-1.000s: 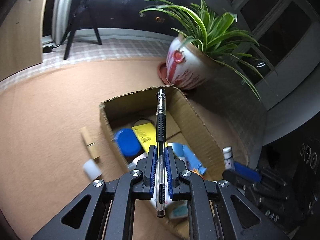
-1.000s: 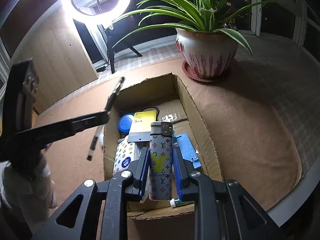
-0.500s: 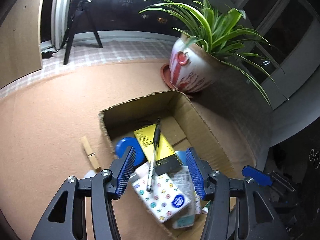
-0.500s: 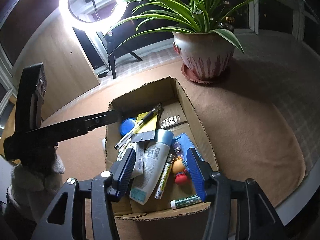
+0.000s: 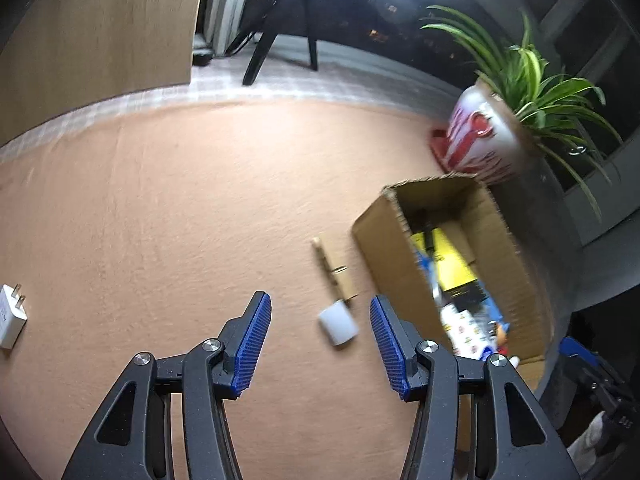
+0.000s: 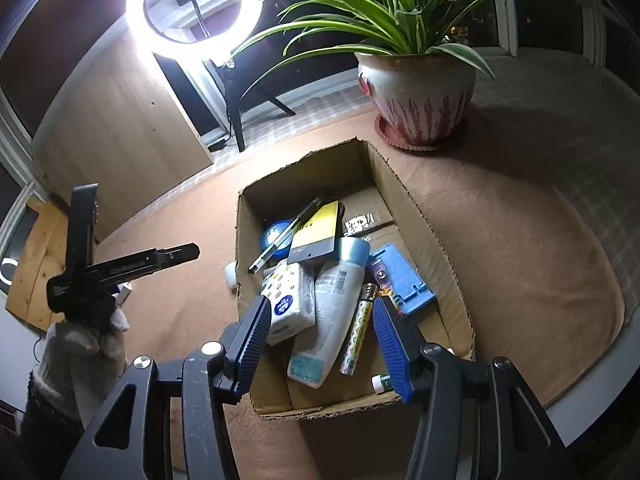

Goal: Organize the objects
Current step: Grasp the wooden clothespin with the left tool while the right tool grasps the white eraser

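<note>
Left wrist view: left gripper [image 5: 320, 344] empty, jaws spread wide, angled down over the tan cloth. A small white cap-like piece [image 5: 338, 323] lies on the cloth between the blue pads as seen from here, though lower than them, not touched. A wooden clothespin [image 5: 334, 270] sits just beyond it. A white plug adapter [image 5: 10, 317] lies well apart at the far left edge. The cardboard box [image 5: 384, 248] stands to the right, near the potted plant [image 5: 486, 142]. Judgement: three loose items remain outside the box.

Right wrist view: right gripper [image 6: 322, 344] also empty, jaws wide, hanging above the near end of the box. Inside lie a pen [image 6: 285, 236], yellow card [image 6: 318, 228], blue lid [image 6: 276, 236], sticker-patterned pack [image 6: 290, 300], white bottle [image 6: 334, 312], patterned lighter [image 6: 358, 328], blue holder [image 6: 402, 282]. The left tool shows side-on, pointing away from the box. Judgement: most of the sorting is done.
</note>
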A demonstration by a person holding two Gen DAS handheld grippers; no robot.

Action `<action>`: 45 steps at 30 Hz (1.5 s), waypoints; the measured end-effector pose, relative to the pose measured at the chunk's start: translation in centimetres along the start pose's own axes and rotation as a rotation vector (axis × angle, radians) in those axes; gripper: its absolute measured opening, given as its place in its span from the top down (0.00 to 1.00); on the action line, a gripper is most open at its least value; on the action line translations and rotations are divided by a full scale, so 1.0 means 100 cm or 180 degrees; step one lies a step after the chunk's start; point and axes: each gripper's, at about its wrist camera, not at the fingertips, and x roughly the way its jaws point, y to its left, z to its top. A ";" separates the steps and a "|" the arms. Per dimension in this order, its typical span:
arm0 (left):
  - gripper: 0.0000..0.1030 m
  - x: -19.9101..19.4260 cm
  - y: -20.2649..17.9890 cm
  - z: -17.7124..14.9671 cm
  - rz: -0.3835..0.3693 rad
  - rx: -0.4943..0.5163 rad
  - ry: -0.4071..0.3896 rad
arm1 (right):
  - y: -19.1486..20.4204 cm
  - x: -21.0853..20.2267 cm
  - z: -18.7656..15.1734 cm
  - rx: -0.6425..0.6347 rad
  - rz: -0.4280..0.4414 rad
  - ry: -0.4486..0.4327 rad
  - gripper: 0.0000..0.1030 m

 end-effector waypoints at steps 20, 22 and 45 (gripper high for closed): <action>0.66 0.075 -0.009 0.028 0.0018 -0.0170 0.0320 | -0.037 -0.010 -0.010 0.0231 -0.0223 0.0018 0.52; 0.66 0.076 -0.011 0.028 0.0010 -0.0147 0.0328 | -0.038 -0.008 -0.010 0.0237 -0.0222 0.0029 0.52; 0.88 0.037 0.015 -0.034 0.0225 0.0179 0.0344 | 0.036 0.003 -0.004 -0.0201 0.0256 0.0070 0.52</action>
